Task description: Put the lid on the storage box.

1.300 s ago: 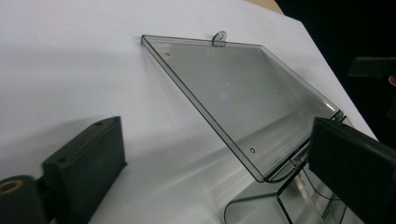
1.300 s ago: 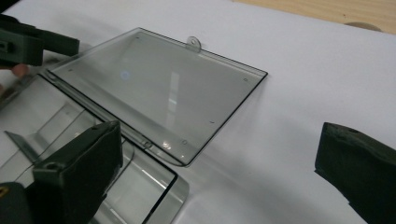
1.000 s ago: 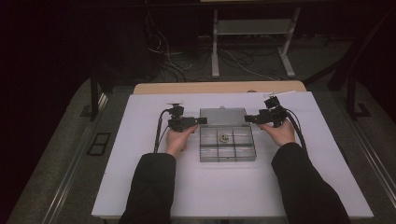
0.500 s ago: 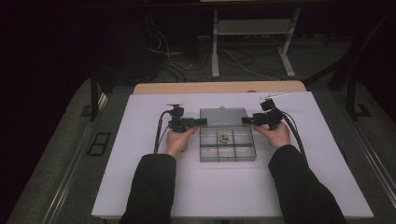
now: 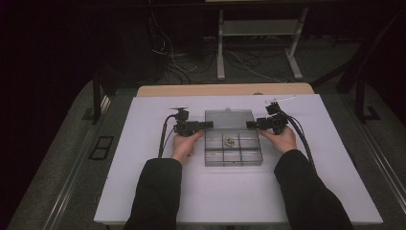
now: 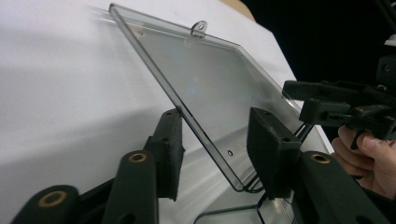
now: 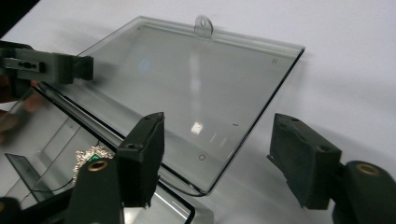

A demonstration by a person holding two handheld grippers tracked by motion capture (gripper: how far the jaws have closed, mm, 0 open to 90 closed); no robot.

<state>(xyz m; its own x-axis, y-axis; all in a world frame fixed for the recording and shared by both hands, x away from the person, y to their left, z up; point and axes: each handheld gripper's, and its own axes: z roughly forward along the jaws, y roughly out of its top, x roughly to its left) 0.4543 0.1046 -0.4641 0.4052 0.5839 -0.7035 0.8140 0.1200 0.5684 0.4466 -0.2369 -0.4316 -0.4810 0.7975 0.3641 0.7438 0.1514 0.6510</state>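
Lid's side edges framed by both tongs, one from each side

Left tongs (image 5: pixel 208 125) have just been closing, the clear lid (image 5: pixel 229 119) edge between the pads but not yet pinched; the lid lies flat on the bench (image 5: pixel 143 191), hinged behind the box (image 5: pixel 233 153); right tongs (image 5: pixel 250 124), also closing, stand wider astride the opposite edge.

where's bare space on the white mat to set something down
Wide bare strips of the white mat lie left of the left gripper, right of the right gripper, and in front of the clear box between the sleeves. The open lid area is crowded.
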